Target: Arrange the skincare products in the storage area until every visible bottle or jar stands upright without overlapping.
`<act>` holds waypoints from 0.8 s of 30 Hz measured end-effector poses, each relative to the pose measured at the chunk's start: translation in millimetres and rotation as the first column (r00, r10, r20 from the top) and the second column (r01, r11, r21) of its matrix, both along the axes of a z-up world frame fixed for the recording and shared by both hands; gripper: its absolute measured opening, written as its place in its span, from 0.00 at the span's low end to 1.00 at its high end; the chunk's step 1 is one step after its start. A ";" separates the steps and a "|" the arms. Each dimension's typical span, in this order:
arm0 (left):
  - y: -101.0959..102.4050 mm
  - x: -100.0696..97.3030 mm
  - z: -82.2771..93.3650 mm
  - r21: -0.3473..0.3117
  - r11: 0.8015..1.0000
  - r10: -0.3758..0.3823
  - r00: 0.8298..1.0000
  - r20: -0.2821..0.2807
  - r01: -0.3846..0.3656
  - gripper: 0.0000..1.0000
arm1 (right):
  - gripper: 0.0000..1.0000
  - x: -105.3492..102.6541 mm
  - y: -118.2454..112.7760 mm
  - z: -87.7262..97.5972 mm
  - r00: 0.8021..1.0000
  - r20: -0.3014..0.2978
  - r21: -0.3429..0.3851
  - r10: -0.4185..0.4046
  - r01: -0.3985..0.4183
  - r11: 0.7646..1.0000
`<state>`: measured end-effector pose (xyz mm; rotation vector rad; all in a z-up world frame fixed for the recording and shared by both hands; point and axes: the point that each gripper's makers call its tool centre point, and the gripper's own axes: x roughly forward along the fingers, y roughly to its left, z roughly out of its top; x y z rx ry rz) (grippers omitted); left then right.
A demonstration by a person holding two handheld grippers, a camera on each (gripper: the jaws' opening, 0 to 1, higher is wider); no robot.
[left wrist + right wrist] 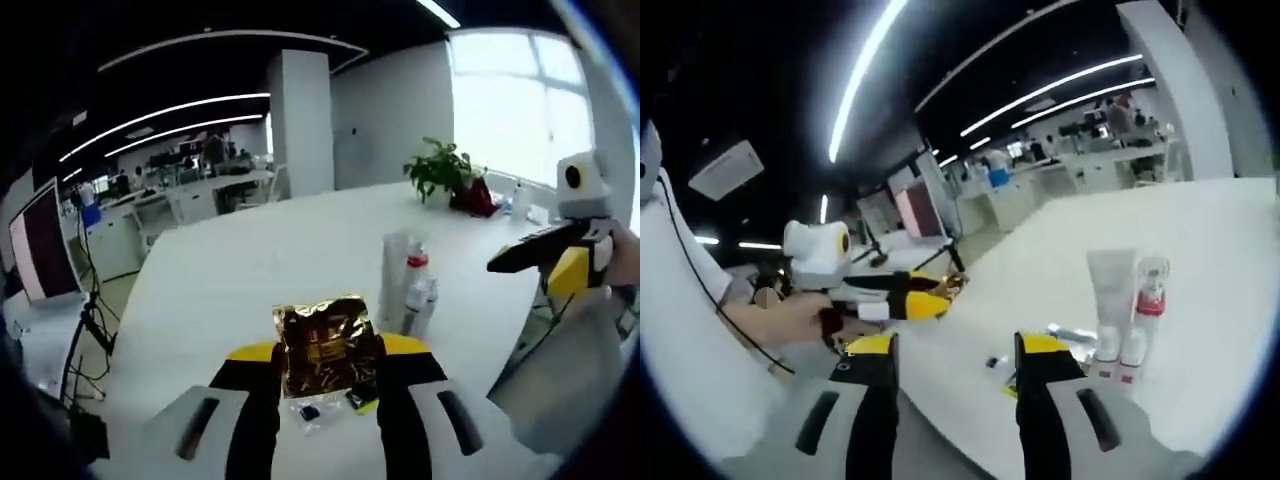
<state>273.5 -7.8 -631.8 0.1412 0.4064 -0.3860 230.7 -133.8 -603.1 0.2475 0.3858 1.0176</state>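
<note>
My left gripper [328,352] is shut on a crinkled gold foil packet [325,335], held above the near edge of the white table [250,270]. Just beyond it to the right, a white tube [395,262], a red-capped bottle [416,265] and small white bottles [424,300] stand upright close together. In the right gripper view the same tube [1110,288], red-capped bottle [1151,290] and small bottles [1118,352] stand to the right of my right gripper [955,345], which is open and holds nothing. A hand holds the left gripper [902,296] over the table edge.
Small sachets [312,410] lie on the table under the left jaws. The right gripper [560,250] hovers off the table's right side. A potted plant [443,170] and a spray bottle [516,198] stand at the far end. Office desks lie beyond.
</note>
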 end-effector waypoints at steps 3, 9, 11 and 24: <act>-7.8 -4.4 6.8 0.028 0.999 -0.032 0.999 0.024 0.031 0.34 | 0.42 0.3 6.2 11.4 1.000 -0.023 0.095 0.004 -0.002 0.995; -31.2 -13.3 28.4 0.057 0.994 -0.098 0.992 0.084 0.094 0.34 | 0.37 9.4 12.2 21.5 0.997 -0.070 0.193 -0.020 0.033 0.981; -36.7 -15.5 33.4 0.055 0.992 -0.114 0.989 0.094 0.109 0.34 | 0.35 11.6 14.2 22.1 0.997 -0.079 0.201 -0.022 0.038 0.979; -60.6 -27.6 55.3 0.074 0.982 -0.183 0.973 0.144 0.174 0.34 | 0.24 22.1 23.5 24.6 0.973 -0.232 0.304 -0.021 0.093 0.948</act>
